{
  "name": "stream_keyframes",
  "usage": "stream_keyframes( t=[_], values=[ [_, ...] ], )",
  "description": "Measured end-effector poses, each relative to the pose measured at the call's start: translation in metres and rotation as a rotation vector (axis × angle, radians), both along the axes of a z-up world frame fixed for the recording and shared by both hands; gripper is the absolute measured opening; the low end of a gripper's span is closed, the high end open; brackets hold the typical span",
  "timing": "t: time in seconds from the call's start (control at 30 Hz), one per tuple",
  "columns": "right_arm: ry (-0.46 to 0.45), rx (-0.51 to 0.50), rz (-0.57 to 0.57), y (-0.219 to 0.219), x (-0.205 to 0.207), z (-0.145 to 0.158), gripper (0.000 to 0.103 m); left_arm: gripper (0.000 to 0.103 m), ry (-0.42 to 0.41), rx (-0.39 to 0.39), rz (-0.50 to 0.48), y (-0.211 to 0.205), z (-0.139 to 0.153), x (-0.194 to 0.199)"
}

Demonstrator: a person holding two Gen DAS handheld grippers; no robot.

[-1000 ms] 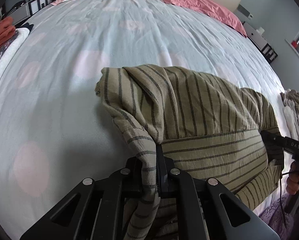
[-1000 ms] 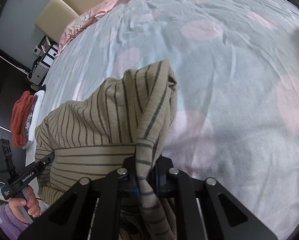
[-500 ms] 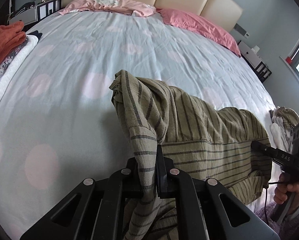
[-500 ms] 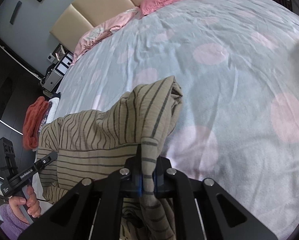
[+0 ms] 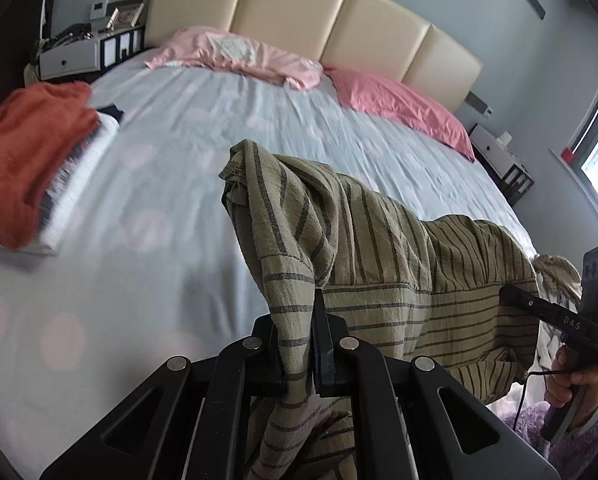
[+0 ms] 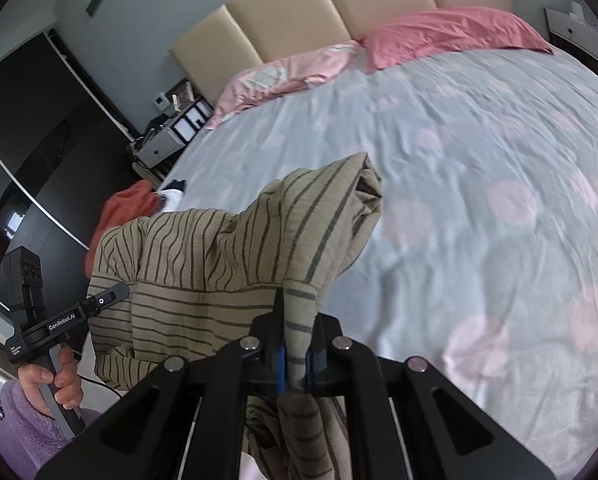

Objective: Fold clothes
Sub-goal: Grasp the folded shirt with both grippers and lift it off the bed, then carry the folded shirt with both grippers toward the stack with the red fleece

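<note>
Your left gripper (image 5: 313,344) has its jaws closed on a bunched edge of the striped garment (image 5: 379,248), an olive-tan piece with dark stripes, and the pinched cloth passes between the fingers and drapes down below them. Your right gripper (image 6: 295,344) is clamped the same way on another bunch of that striped garment (image 6: 203,256), with a fold of cloth hanging through the narrow gap between its blue-lined pads. Between your two grips the fabric spans across as a sagging sheet, held up off the bed (image 5: 159,184); in each view a peaked corner of cloth stands just beyond the fingers, and the lower hem hangs toward you. In the left wrist view you see your right hand (image 5: 575,376) wrapped around the handle at the far right edge of the garment; in the right wrist view your left hand (image 6: 55,380) grips its handle at the far left. The bed is covered by a pale blue sheet with faint pink dots. A stack of folded clothes (image 5: 31,160), with an orange piece on top, sits on the bed's left side, well apart from the garment. Two pink pillows (image 5: 399,104) lie against the cream padded headboard (image 5: 319,28). A small heap of other clothes (image 5: 559,276) shows beyond the garment's right end.
</note>
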State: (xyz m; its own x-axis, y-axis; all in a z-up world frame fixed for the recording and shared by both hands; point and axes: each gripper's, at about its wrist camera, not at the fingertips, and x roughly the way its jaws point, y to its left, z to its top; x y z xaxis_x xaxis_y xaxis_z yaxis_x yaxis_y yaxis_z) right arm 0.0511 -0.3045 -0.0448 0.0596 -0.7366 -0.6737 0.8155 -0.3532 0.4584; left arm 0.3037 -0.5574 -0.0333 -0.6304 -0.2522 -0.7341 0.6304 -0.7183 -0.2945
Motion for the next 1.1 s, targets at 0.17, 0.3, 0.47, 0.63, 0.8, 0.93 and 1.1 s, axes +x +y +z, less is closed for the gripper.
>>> stream_keyframes(
  t=[0.17, 0.3, 0.47, 0.63, 0.8, 0.93, 1.1],
  values=[
    [0.003, -0.023, 0.094, -0.055, 0.060, 0.041, 0.006, 0.009, 0.002, -0.031, 0.061, -0.047, 0.045, 0.065],
    [-0.004, -0.037, 0.192, -0.104, 0.124, 0.068, 0.006, 0.009, -0.014, -0.034, 0.137, -0.082, 0.068, 0.129],
    [-0.015, -0.037, 0.310, -0.166, 0.217, 0.086, 0.006, 0.009, -0.061, -0.050, 0.246, -0.122, 0.082, 0.215],
    [-0.053, -0.007, 0.389, -0.215, 0.301, 0.077, 0.006, 0.009, -0.145, -0.046, 0.330, -0.158, 0.076, 0.287],
    [-0.090, 0.050, 0.439, -0.253, 0.364, 0.049, 0.006, 0.009, -0.230, -0.025, 0.382, -0.184, 0.049, 0.332],
    [-0.117, 0.120, 0.438, -0.274, 0.401, 0.016, 0.006, 0.009, -0.265, 0.017, 0.407, -0.206, 0.016, 0.356],
    [-0.155, 0.202, 0.434, -0.300, 0.442, -0.024, 0.006, 0.009, -0.305, 0.047, 0.418, -0.235, -0.021, 0.368]
  ],
)
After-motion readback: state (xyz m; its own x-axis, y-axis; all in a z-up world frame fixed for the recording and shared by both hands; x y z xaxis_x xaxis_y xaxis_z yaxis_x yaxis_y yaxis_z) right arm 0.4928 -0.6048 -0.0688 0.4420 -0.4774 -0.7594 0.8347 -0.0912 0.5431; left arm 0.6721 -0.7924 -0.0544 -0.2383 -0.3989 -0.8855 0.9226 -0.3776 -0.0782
